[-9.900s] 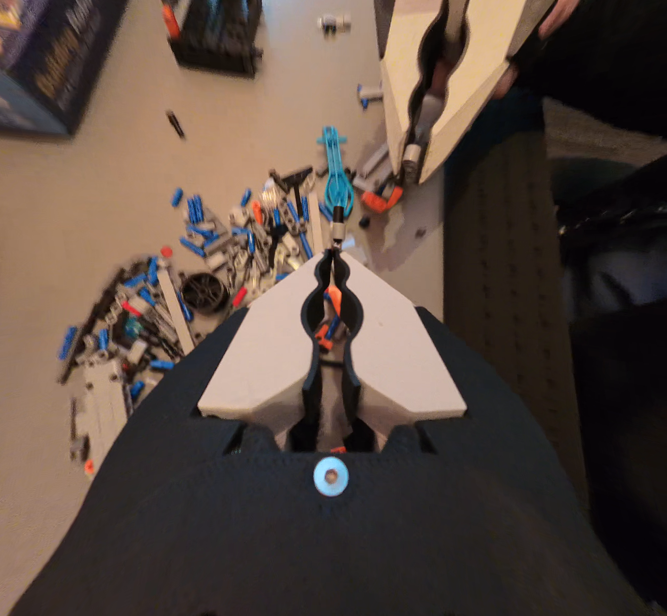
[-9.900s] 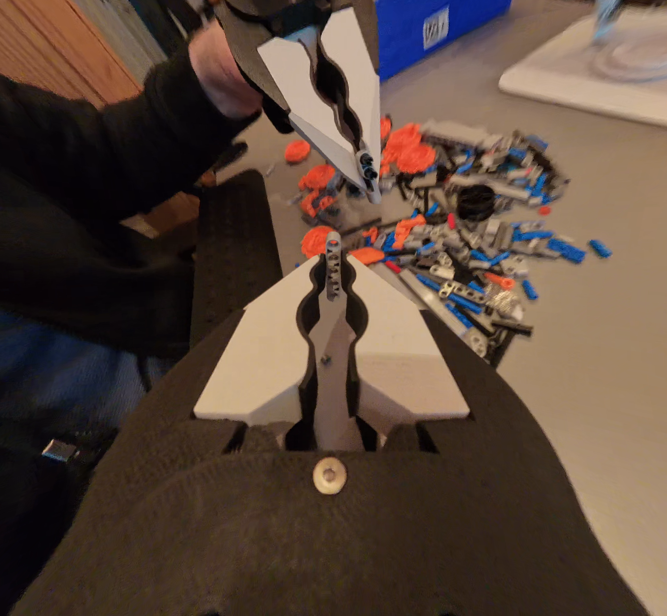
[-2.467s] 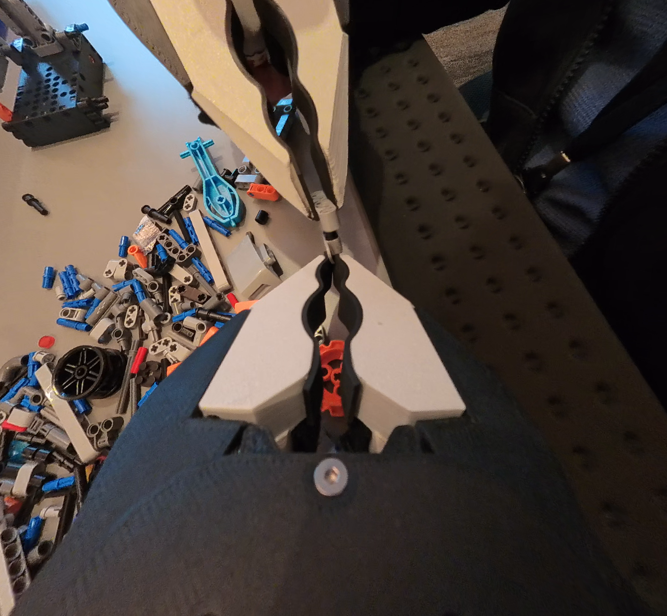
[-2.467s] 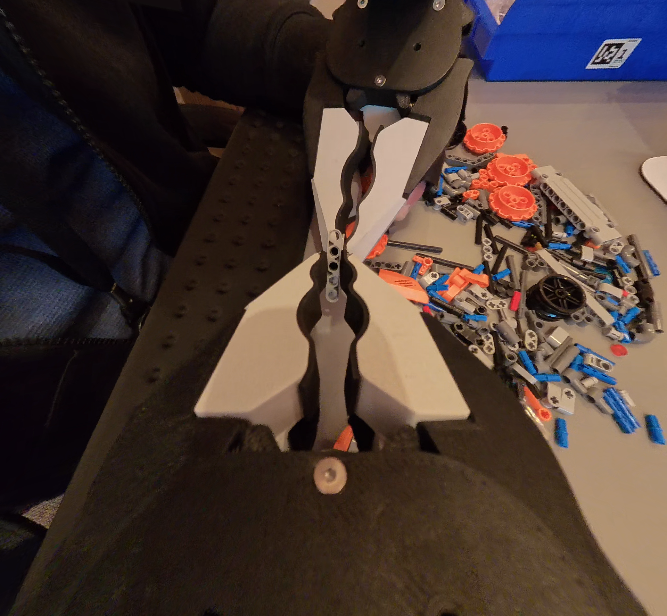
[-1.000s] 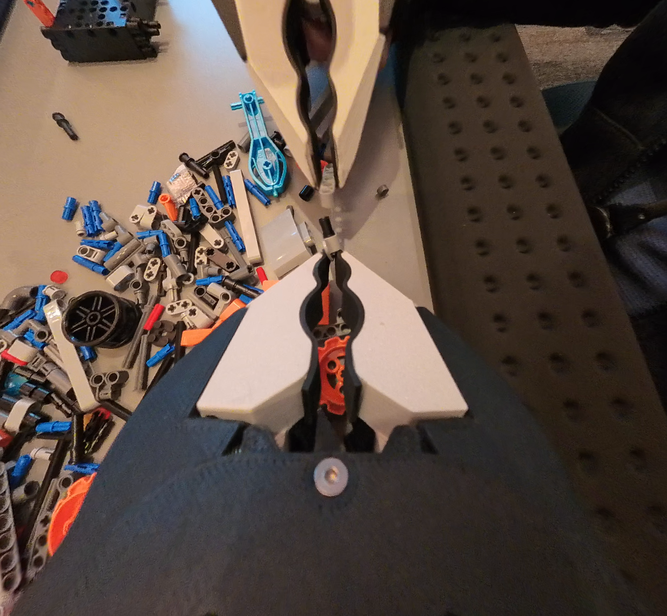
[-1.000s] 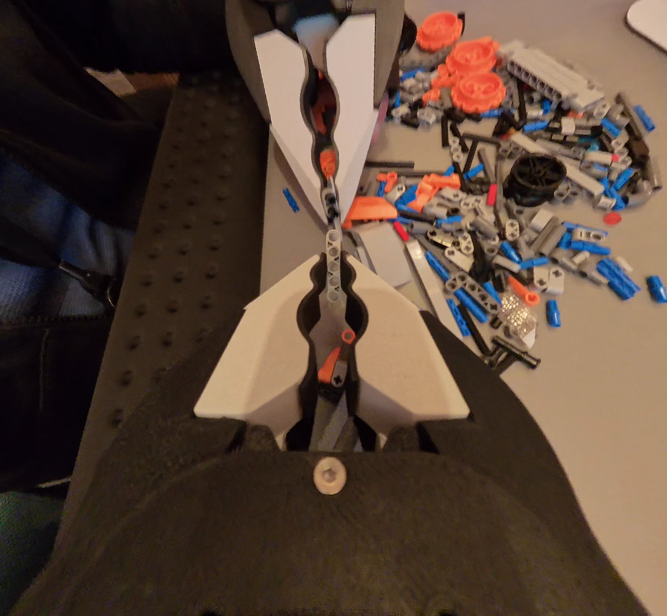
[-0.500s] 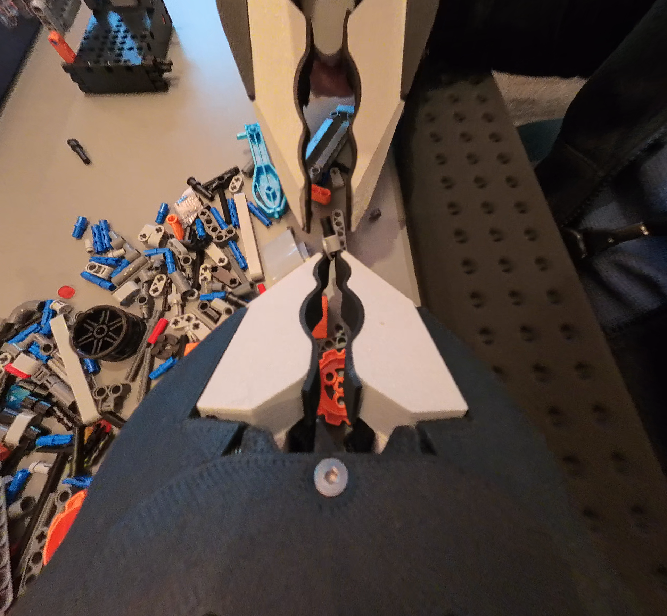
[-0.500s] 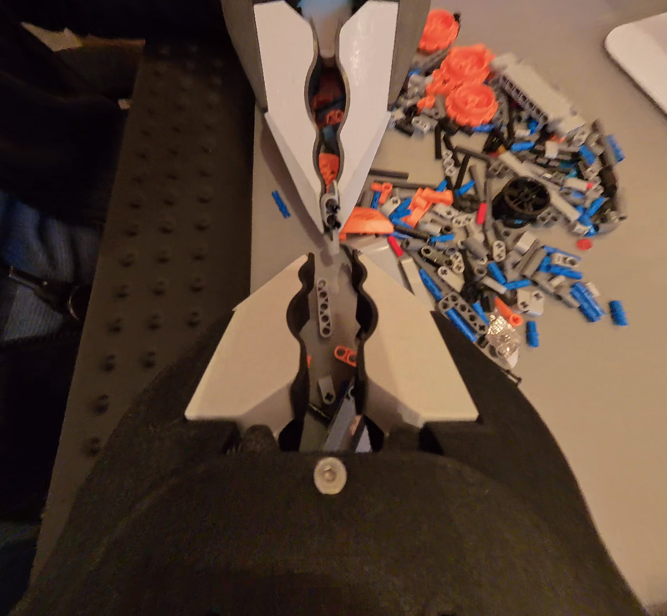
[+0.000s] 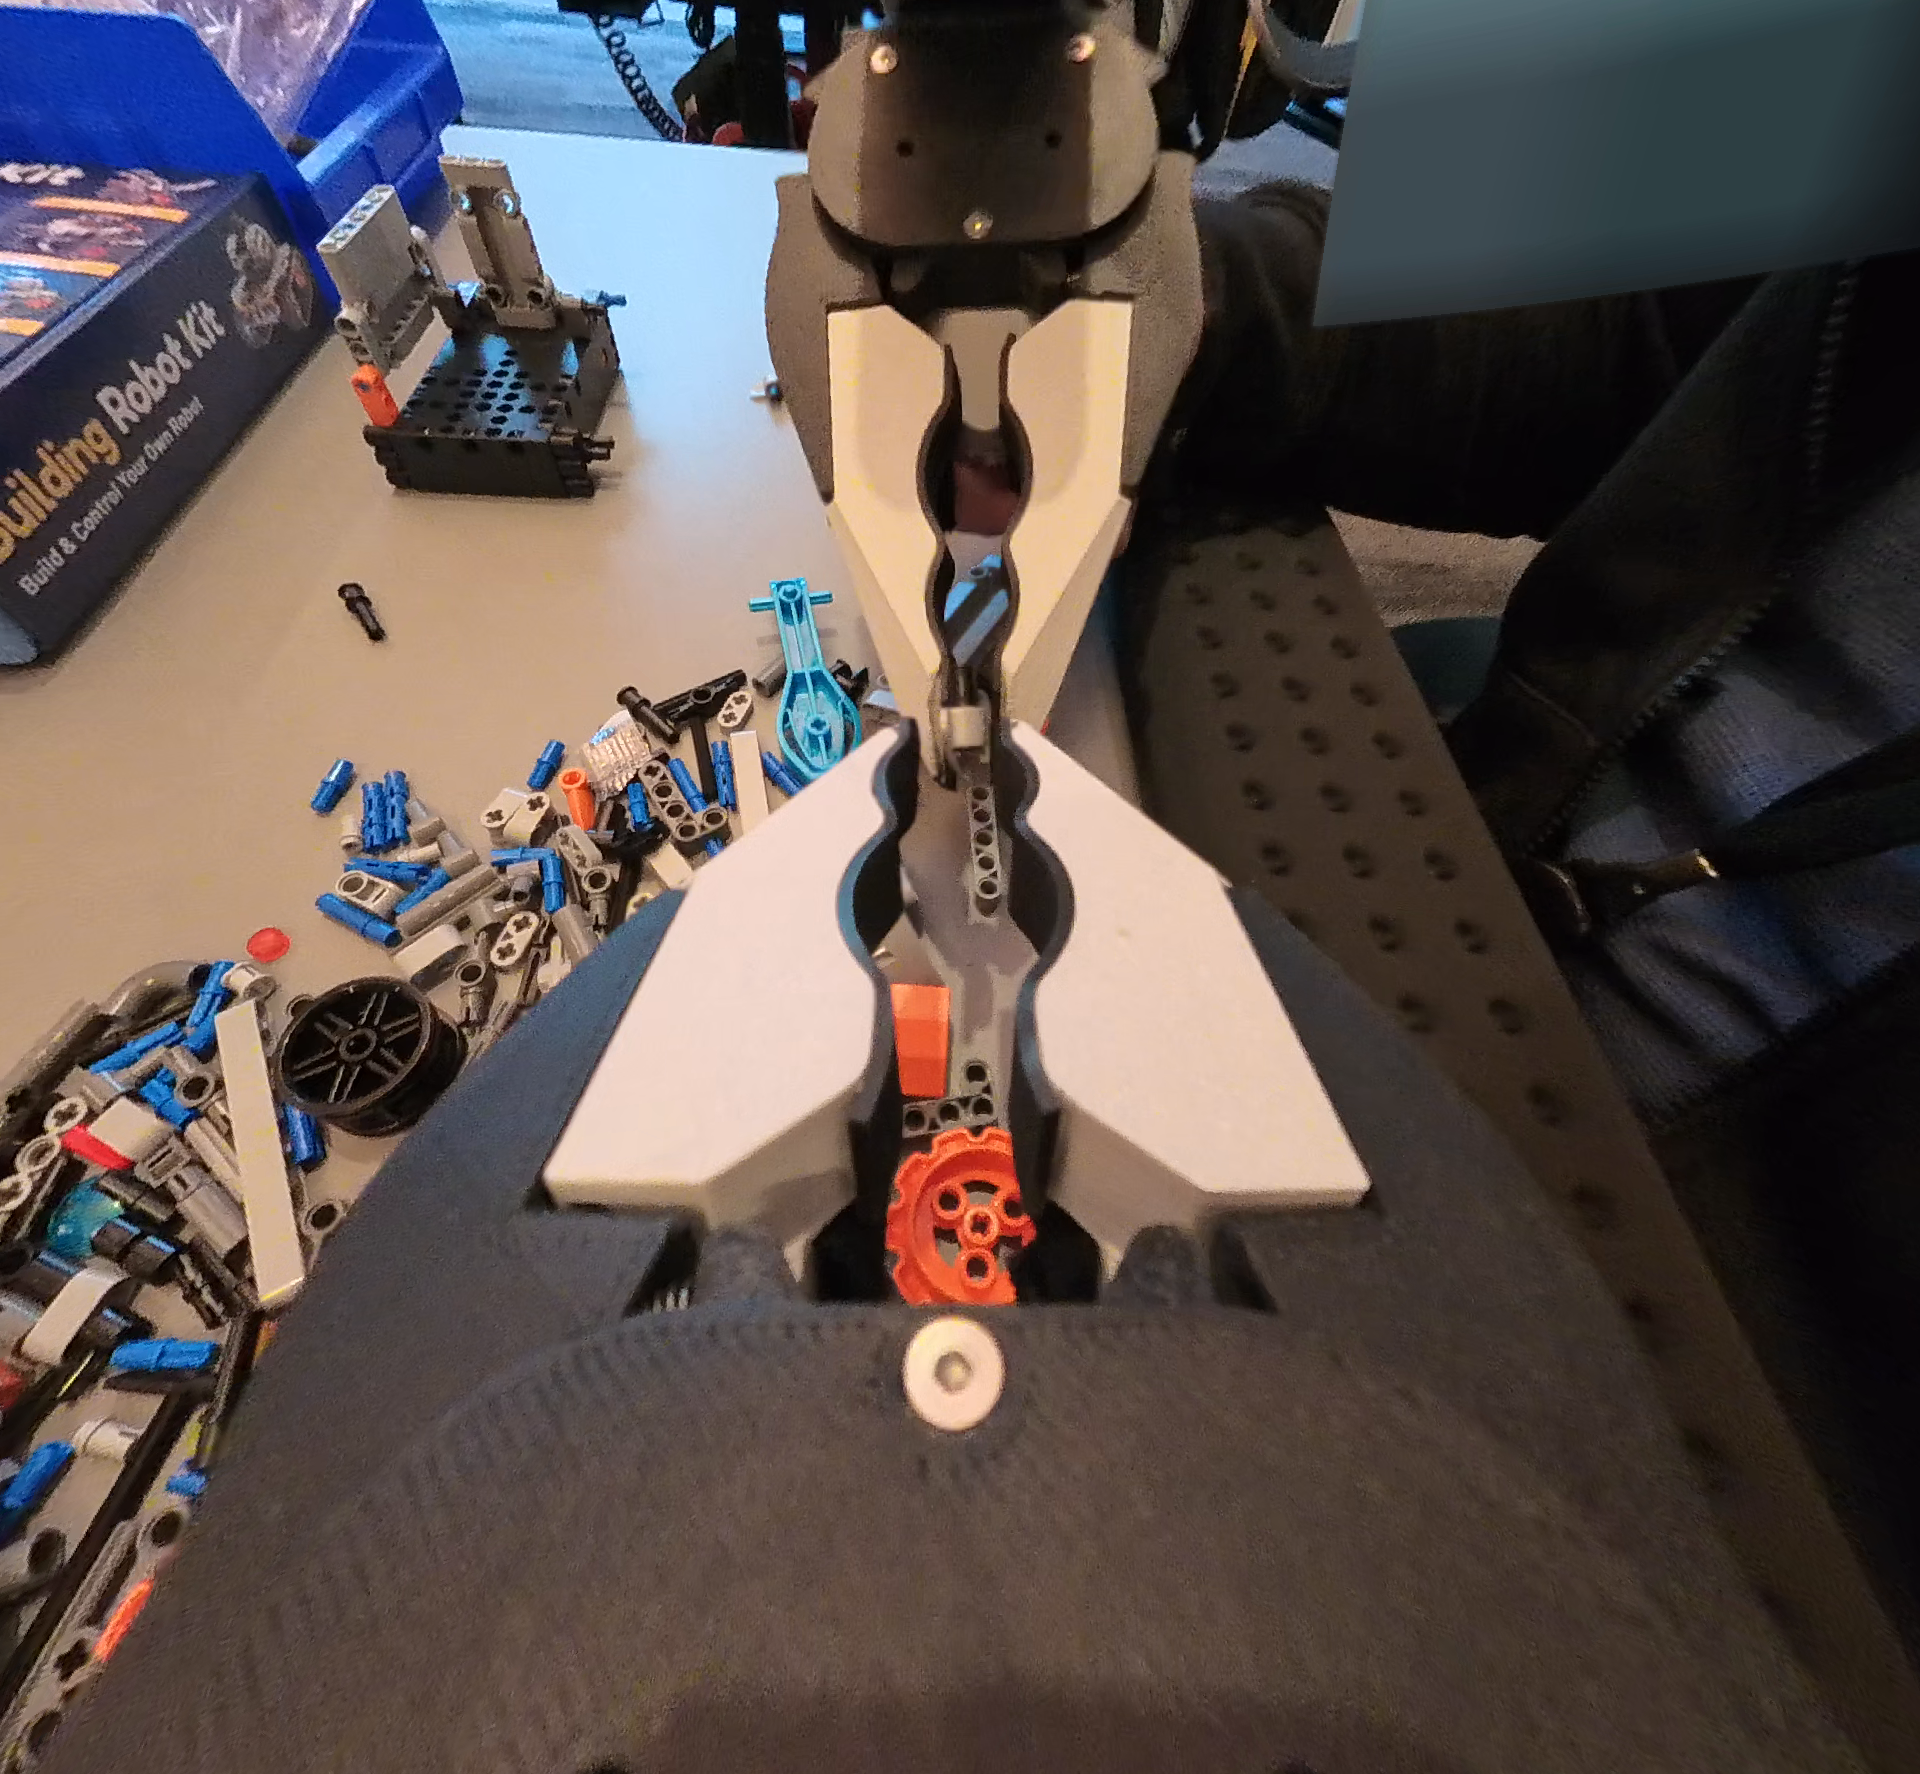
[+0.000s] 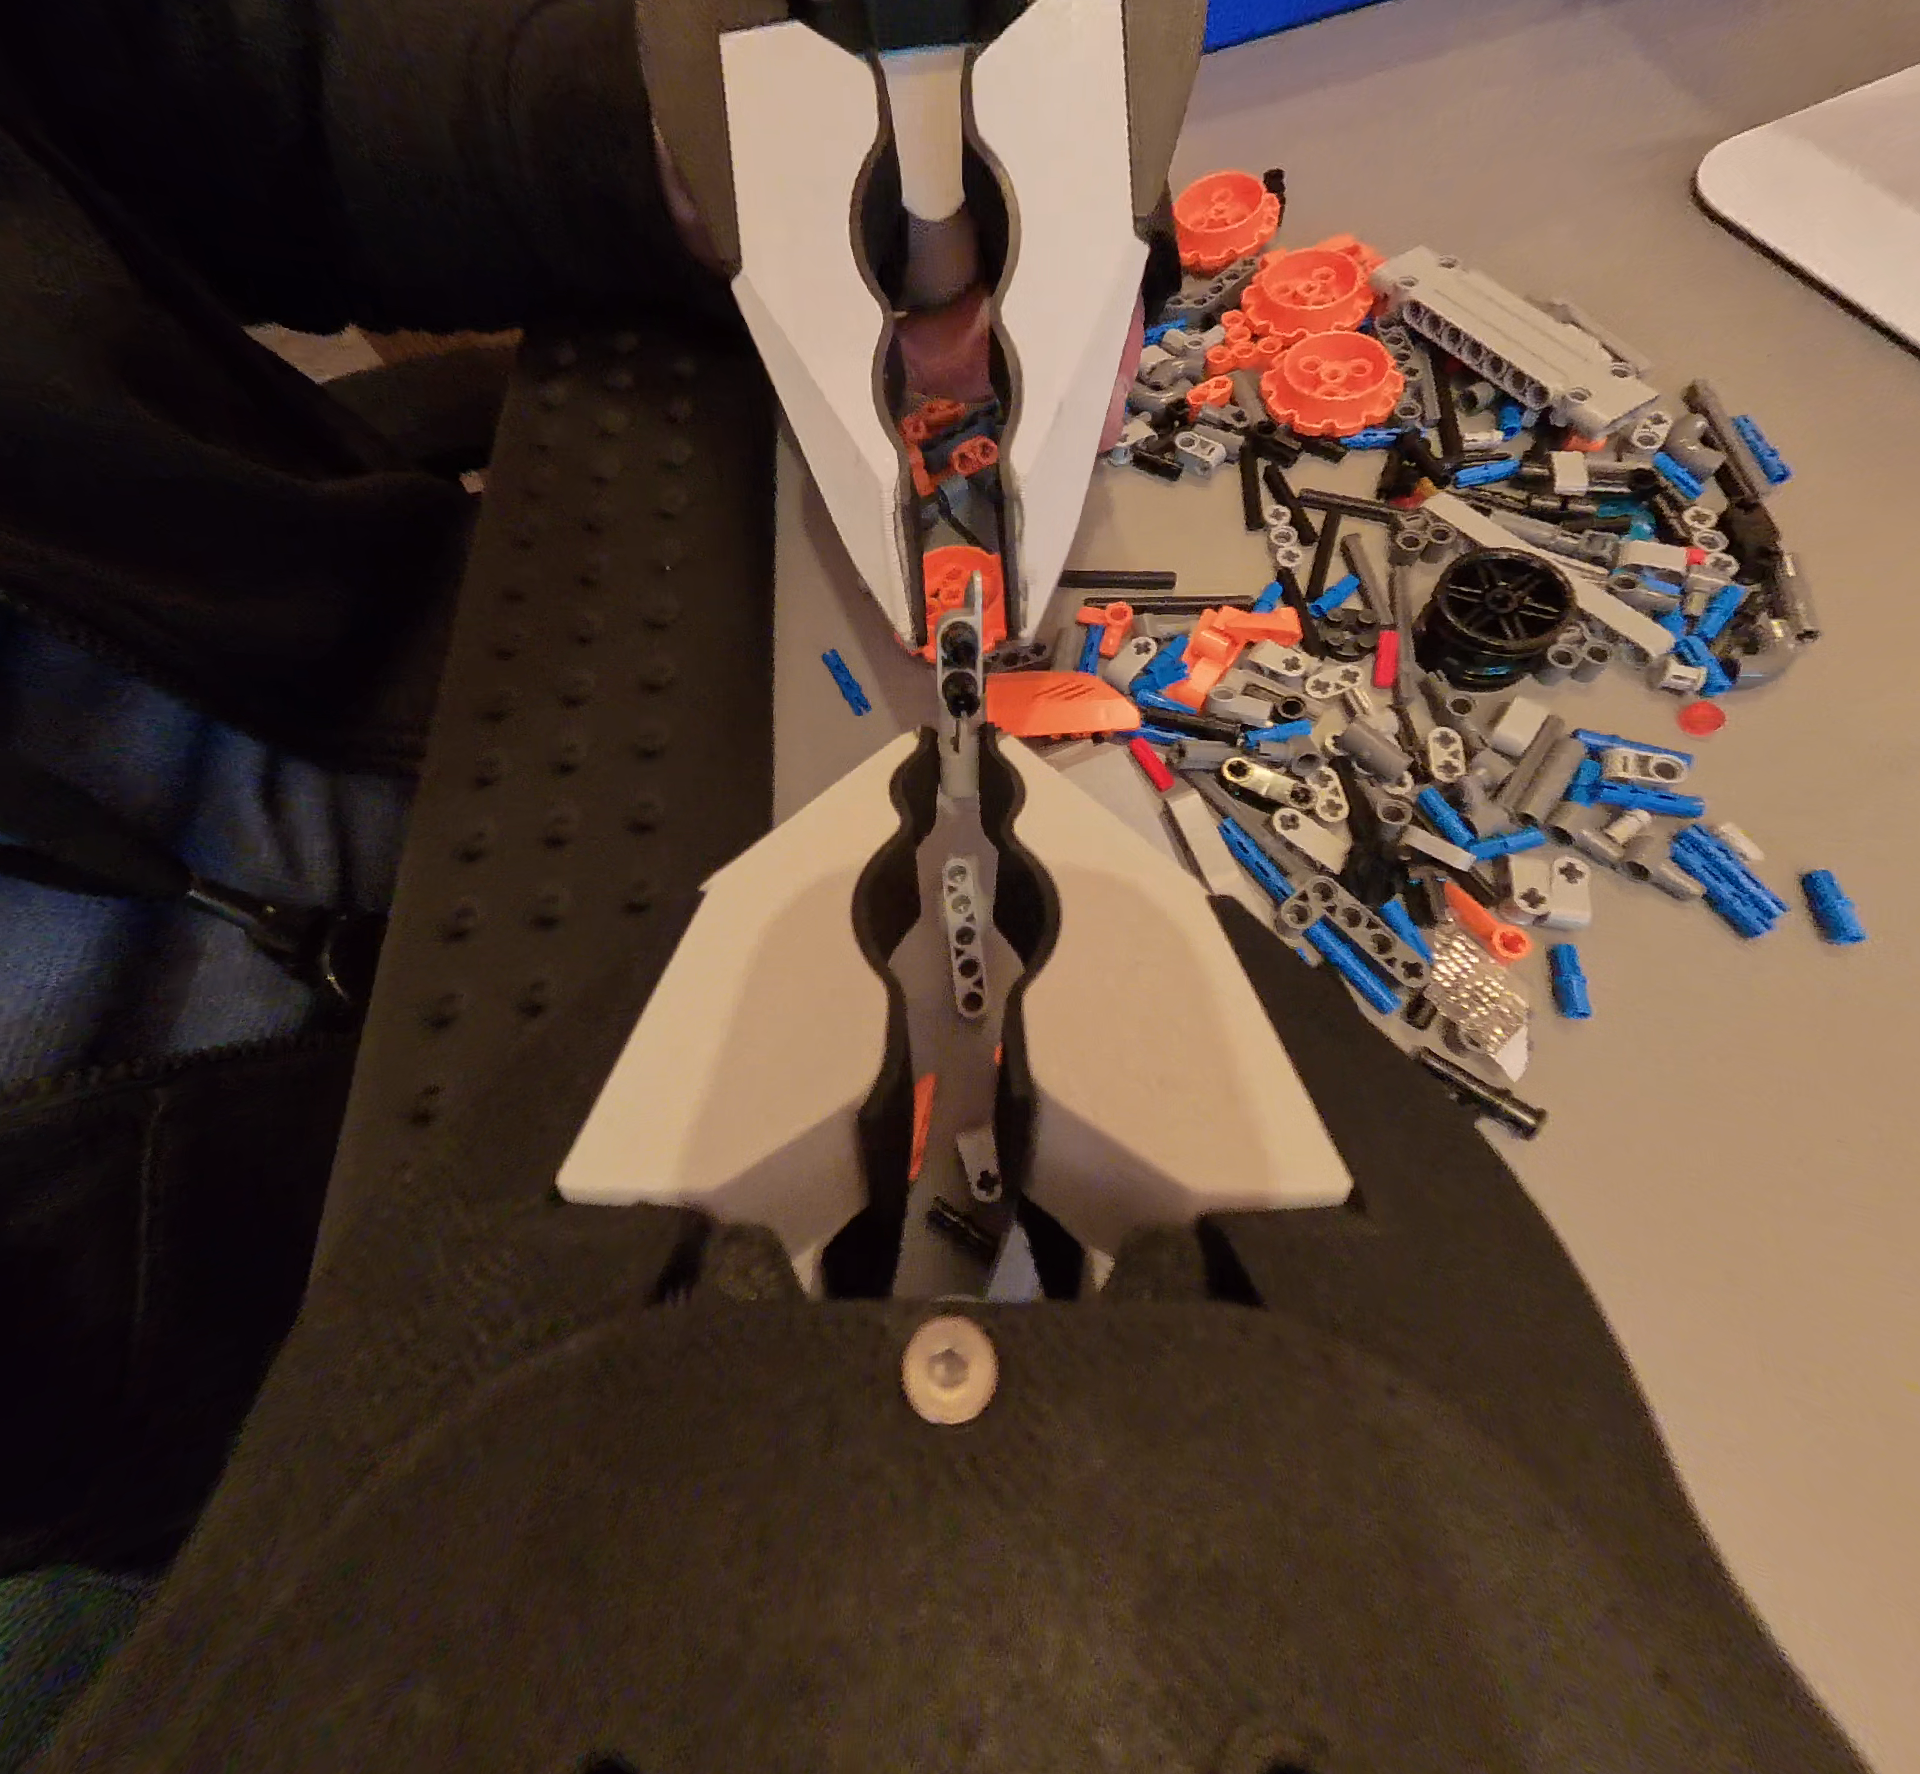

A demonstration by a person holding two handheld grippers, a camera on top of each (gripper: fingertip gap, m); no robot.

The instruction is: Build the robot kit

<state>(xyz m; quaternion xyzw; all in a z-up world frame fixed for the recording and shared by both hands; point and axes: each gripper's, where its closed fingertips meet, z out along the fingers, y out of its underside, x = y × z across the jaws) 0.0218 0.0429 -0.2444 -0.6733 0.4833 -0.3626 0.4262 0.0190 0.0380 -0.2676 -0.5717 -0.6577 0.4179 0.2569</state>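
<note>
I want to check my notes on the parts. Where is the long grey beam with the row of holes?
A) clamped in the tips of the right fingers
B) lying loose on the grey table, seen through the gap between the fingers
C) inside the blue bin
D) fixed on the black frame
B: the grey beam lies flat on the table, in view between the fingers of the right gripper, which pinch only a small grey connector.

Matt, grainy black plastic body on left hand-held gripper point(image 9: 956, 748), smooth pale grey fingers point(image 9: 769, 986), shiny metal screw point(image 9: 953, 1371), smooth matt grey tabletop point(image 9: 499, 602), glossy plastic building pieces point(image 10: 1455, 685)
</note>
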